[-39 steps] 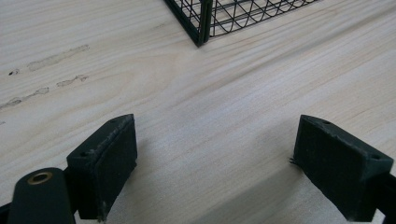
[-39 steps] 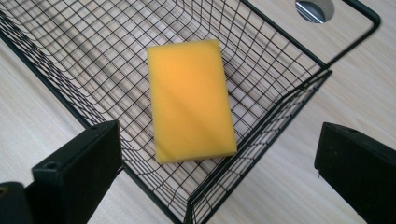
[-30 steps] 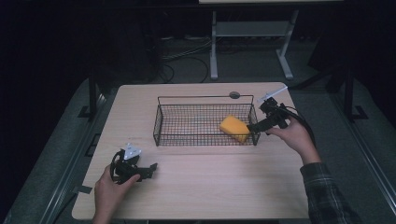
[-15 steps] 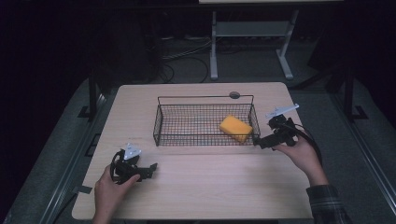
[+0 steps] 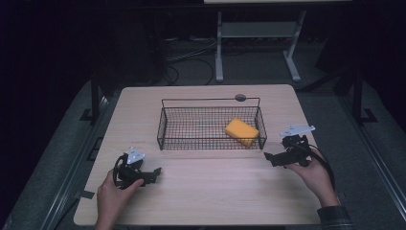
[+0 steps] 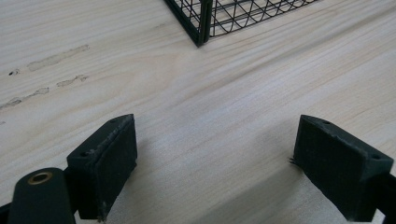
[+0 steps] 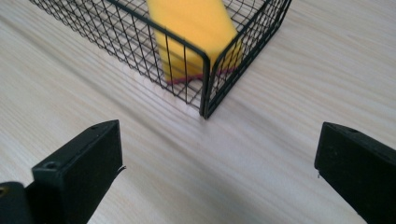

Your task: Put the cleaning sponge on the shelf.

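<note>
A dark room with cables and a pale metal stand on the floor surrounds a light, wood-grain counter [image 5: 201,191]. At its middle stands a black wire basket [image 5: 165,129], rectangular, with a fine square mesh and a thicker rod along the rim. Inside, at the right end, a yellow sponge [image 5: 242,131] leans tilted against the near right corner; the right gripper view shows its soft, matte block form and a thin reddish layer on the underside [image 7: 191,78].

The right hand-held gripper [image 5: 271,157] sits just outside that corner, low over the counter, jaws spread wide and holding nothing; its own view looks at the basket corner [image 7: 205,84] between two blocky black jaws. The left hand-held gripper [image 5: 156,171] rests near the front left of the counter, well apart from the basket, jaws likewise apart and empty, with bare wood between them and a basket corner [image 6: 201,28] beyond.

Judged from this arrangement, the sponge has been placed and released, so the depositing step appears complete. No further object lies on the counter; the next move probably calls only for parking the right hand clear of the wire wall, avoiding a snag on the rim.
</note>
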